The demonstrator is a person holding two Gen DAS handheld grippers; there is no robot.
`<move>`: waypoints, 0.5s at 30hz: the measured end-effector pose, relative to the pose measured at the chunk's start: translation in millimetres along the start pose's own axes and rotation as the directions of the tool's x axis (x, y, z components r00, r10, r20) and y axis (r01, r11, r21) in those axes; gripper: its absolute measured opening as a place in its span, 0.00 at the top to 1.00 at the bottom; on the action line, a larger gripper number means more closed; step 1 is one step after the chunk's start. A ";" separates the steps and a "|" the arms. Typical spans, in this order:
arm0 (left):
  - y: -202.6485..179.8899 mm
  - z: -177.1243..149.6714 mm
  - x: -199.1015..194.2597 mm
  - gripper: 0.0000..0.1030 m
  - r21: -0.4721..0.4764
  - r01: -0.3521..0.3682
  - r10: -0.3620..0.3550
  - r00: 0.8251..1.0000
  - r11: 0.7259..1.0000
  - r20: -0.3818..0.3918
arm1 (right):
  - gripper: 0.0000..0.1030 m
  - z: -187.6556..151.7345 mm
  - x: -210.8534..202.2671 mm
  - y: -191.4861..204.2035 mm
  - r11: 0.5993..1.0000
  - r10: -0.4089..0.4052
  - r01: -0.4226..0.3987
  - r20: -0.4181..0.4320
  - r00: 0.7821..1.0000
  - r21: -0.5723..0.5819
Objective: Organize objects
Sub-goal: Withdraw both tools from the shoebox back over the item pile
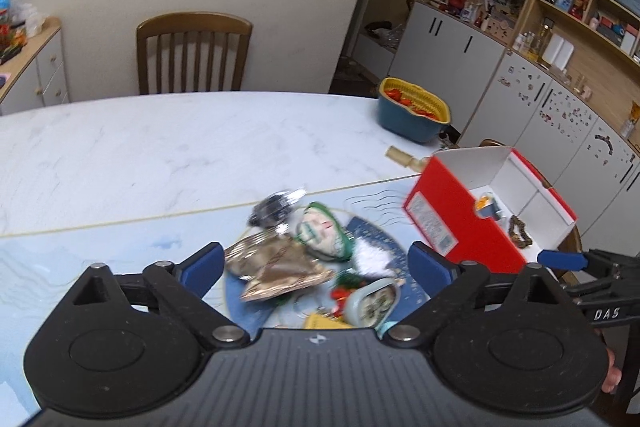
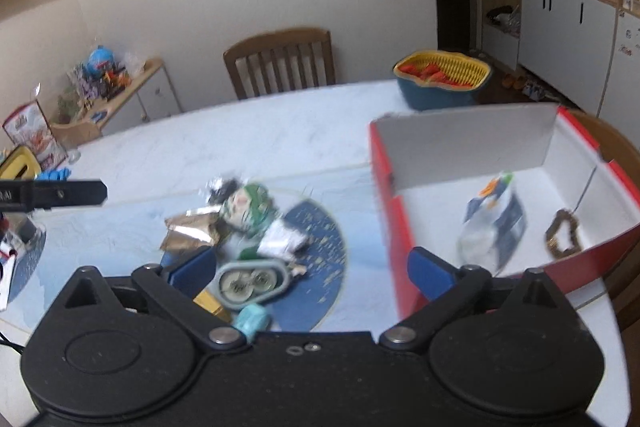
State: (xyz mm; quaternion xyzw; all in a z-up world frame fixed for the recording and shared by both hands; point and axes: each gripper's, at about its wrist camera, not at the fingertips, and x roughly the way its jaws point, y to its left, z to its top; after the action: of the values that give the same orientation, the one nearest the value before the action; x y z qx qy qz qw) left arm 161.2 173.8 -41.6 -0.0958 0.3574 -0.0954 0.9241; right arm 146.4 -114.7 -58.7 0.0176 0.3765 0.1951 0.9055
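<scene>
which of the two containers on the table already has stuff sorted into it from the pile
The red box: a small packet and a brown bracelet lie inside. The yellow-and-blue basket stands far back, holding only red items.

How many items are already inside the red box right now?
2. In the red box, a small blue-and-white packet lies near the middle of the floor, and a brown beaded bracelet lies toward its right wall. The near wall may hide something more.
</scene>
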 end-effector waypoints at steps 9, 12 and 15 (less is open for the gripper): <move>53.2 -31.6 13.6 0.00 -0.019 -0.039 0.038 0.998 0.999 -0.054 | 0.01 -29.2 37.4 35.6 0.990 -0.001 -0.012 -0.088 0.996 -0.142; 68.8 -45.0 22.5 0.00 -0.016 -0.065 0.064 0.995 0.998 -0.080 | 0.01 -37.3 46.8 43.7 0.985 -0.006 -0.012 -0.106 0.994 -0.174; 79.8 -56.2 32.7 0.00 -0.014 -0.105 0.103 0.989 0.994 -0.104 | 0.01 -42.6 56.9 46.2 0.984 -0.006 -0.016 -0.126 0.992 -0.175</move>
State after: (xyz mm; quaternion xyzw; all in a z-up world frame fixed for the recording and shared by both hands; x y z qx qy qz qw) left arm 155.4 236.6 -123.0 -0.0812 0.4101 -0.0484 0.9071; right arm 137.8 -56.1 -119.3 -0.0738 0.4144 0.2305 0.8773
